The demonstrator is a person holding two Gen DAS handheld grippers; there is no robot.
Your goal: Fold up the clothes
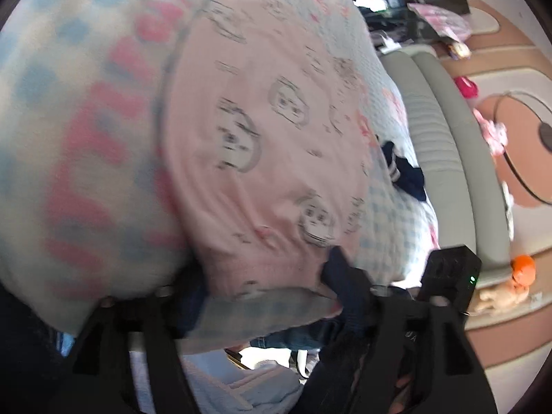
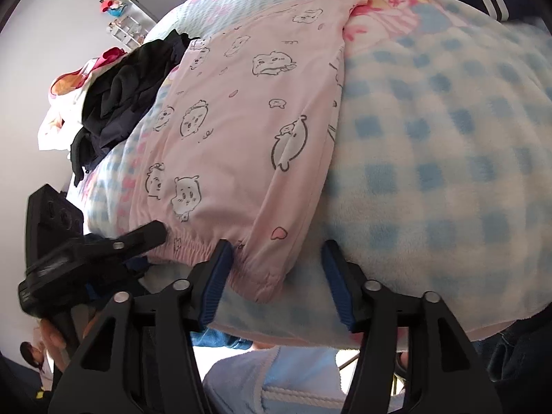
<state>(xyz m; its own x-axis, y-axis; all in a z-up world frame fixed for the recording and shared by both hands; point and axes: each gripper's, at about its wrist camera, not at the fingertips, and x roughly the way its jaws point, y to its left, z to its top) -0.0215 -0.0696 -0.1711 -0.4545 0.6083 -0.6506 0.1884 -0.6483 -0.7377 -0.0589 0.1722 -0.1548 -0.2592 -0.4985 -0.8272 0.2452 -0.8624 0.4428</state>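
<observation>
Pink printed trousers lay folded lengthwise on checked blanket on bed. Right gripper gaped wide at waistband corner. Left gripper: blurred, grip cannot tell. Dark clothes heaped beside, unfolded.

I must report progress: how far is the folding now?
Done: the pink trousers lie flat and narrow on the checked blanket. In hand: both tongs, left and right, open at the elastic waistband. Left: the dark clothes unfolded.
</observation>
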